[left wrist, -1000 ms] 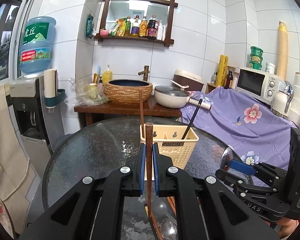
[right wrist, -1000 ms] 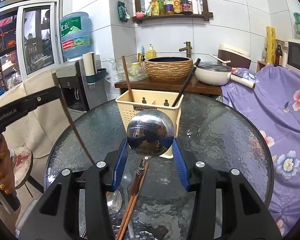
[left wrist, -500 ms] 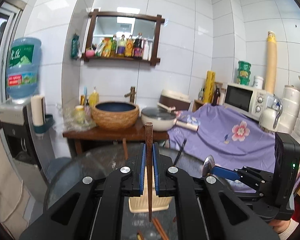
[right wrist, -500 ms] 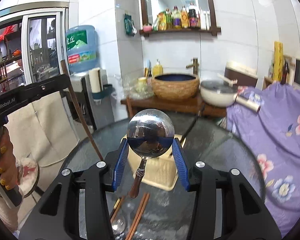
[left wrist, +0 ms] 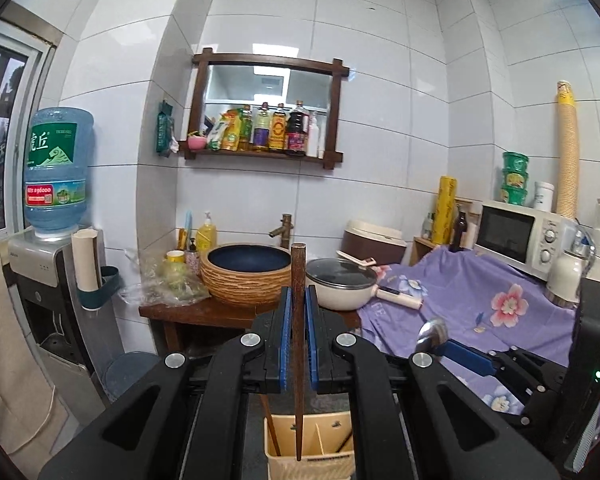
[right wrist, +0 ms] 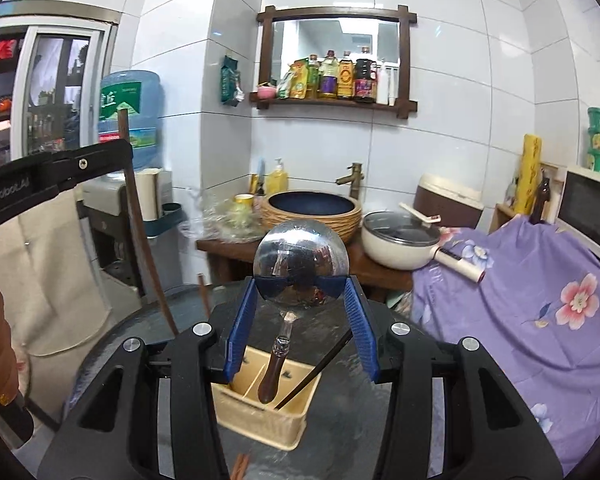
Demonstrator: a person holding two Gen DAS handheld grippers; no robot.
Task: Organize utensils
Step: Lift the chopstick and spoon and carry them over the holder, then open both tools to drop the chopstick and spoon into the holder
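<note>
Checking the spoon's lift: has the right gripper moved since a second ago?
Yes. The right gripper, shut on the spoon, has risen: the cream utensil basket now sits lower in its view, with the spoon handle hanging above it.

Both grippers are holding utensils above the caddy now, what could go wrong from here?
1. The right gripper clamps the ladle by its round, shiny bowl, handle dangling; it could slip or swing wide of the caddy.
2. The left gripper pinches a single chopstick near its upper part; the long lower end might catch a divider or the chopstick already standing inside.
3. The grippers are side by side over one small caddy, so they may bump.
</note>
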